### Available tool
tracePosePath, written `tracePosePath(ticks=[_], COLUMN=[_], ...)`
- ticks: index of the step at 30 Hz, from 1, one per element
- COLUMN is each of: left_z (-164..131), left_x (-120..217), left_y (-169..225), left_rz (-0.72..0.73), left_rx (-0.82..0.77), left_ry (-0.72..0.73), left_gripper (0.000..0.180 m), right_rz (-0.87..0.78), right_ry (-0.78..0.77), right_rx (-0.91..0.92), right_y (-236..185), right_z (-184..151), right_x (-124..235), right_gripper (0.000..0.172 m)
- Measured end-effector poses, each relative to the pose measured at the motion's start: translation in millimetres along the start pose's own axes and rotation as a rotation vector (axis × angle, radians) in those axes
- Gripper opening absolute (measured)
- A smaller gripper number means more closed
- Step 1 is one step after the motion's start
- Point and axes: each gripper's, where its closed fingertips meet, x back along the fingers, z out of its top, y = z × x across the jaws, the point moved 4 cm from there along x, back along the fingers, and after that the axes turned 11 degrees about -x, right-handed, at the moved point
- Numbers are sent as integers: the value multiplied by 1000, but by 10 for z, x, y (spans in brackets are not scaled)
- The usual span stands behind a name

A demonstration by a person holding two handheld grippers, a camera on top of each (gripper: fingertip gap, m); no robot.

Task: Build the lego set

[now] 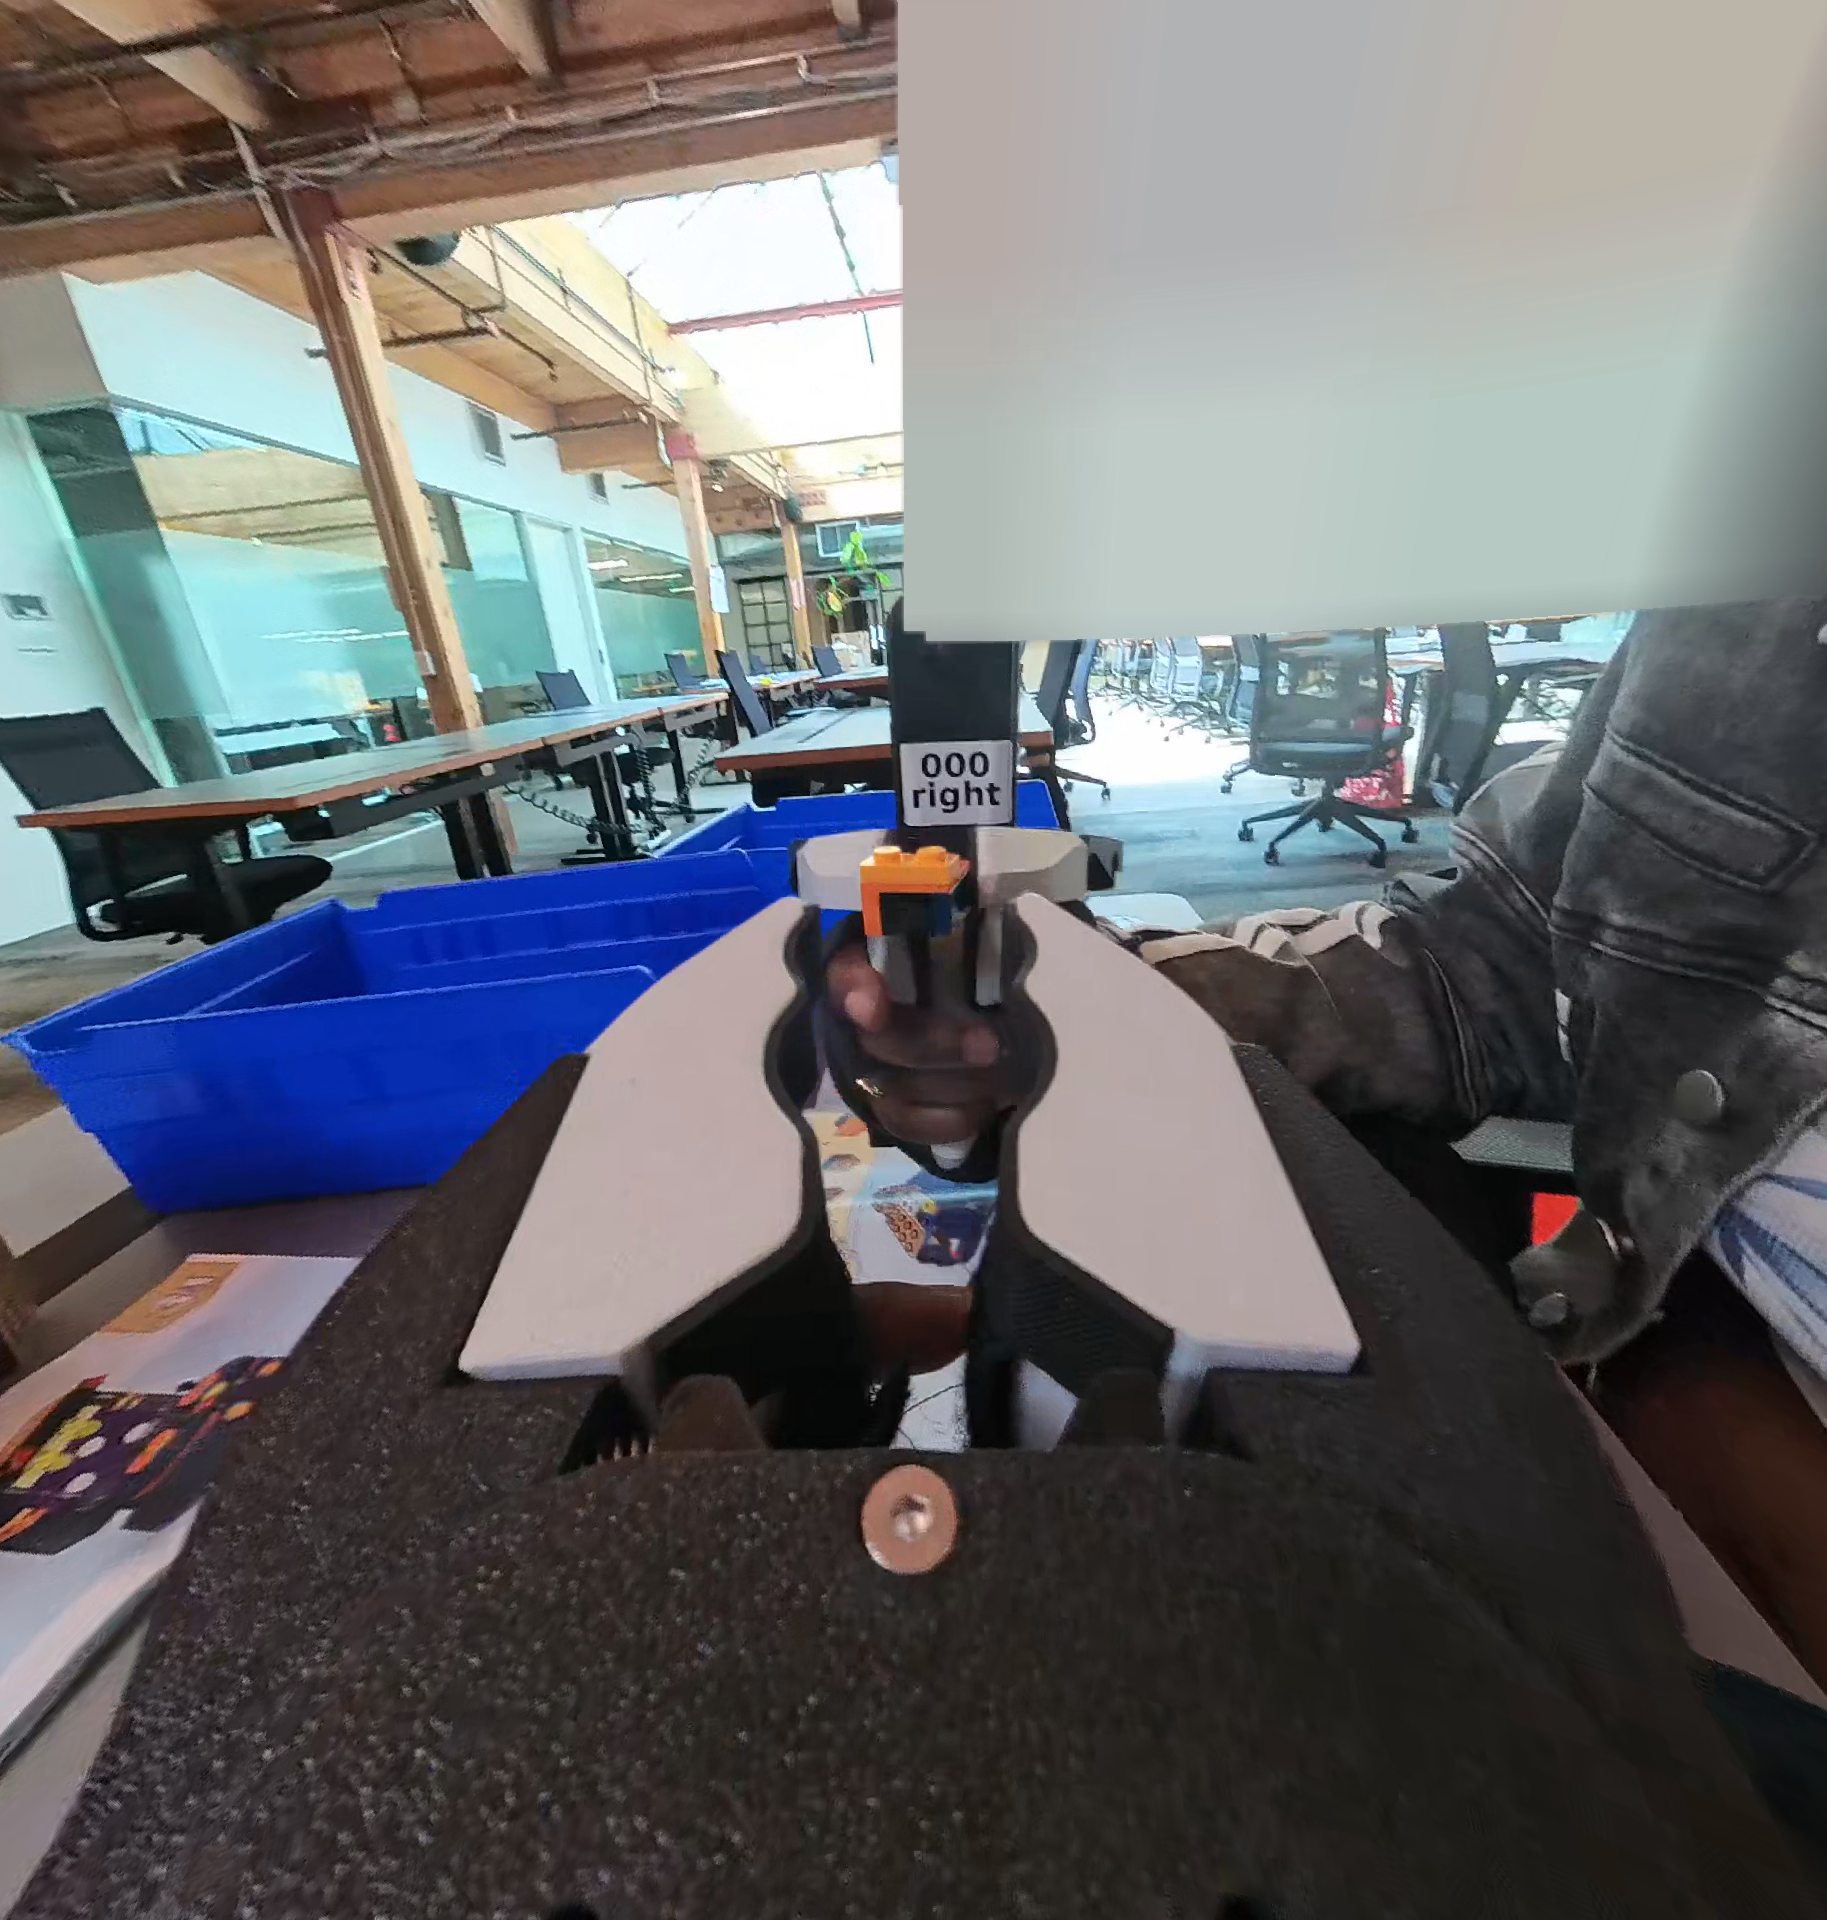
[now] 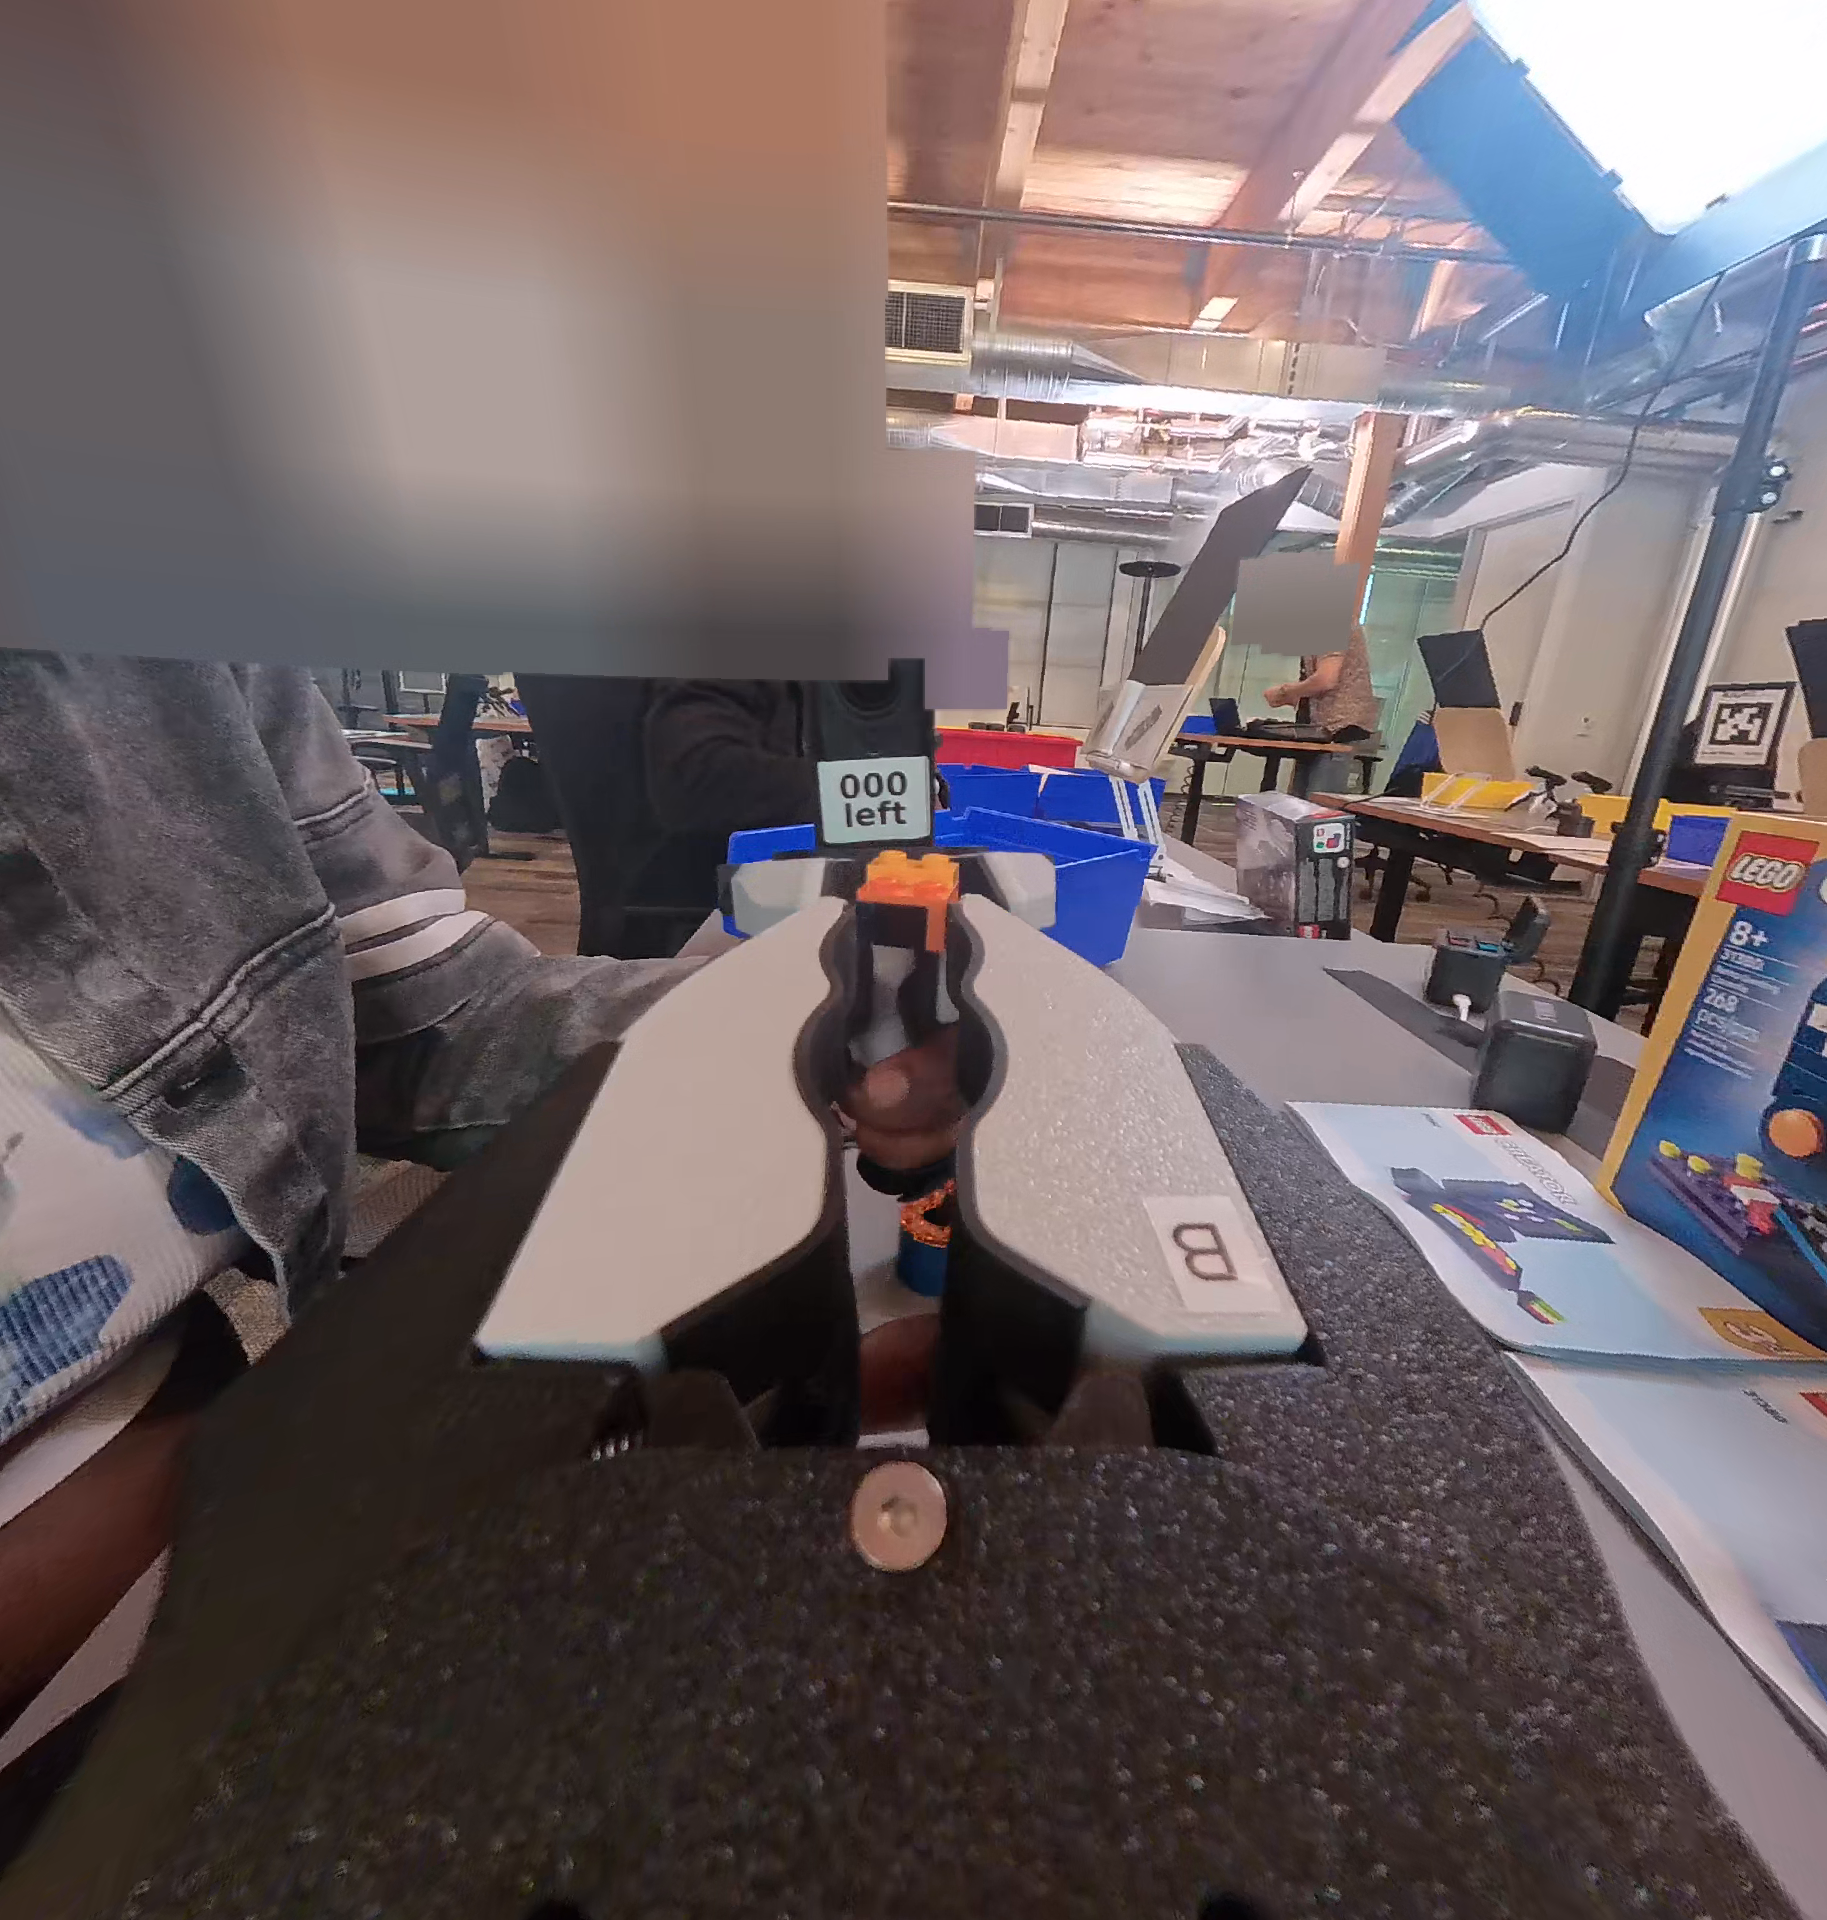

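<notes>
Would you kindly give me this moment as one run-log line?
left hand-held gripper open, off brick | right hand-held gripper shut on brick, orange and black | blue bin behind

Blue bins, grey table, boxed brick set, instruction booklets, office chairs.

I am seeing glossy plastic on the orange brick, studs catching light. My grippers' fingers are looking like matt, pale grey plastic, finely grained, and the housing is showing a rough, speckled black texture around a shiny metal screw. The blue bin is reading as smooth, semi-gloss plastic. The jacket is appearing as faded, washed denim cloth. The booklet and box are gleaming like coated paper and card.
</notes>
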Motion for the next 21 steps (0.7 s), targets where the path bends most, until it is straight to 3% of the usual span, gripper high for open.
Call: tracePosePath(ticks=[3,21], left_z=[-3,-32], left_x=[-3,6], left_y=[7,9], left_rz=[-11,-56], left_rx=[10,75], left_ry=[9,30], left_gripper=[17,17], right_rz=[6,6], right_ry=[-10,-28], right_rx=[0,0], right_y=[-10,-24], right_z=[-12,-23], right_x=[-12,-34], right_gripper=[15,15])
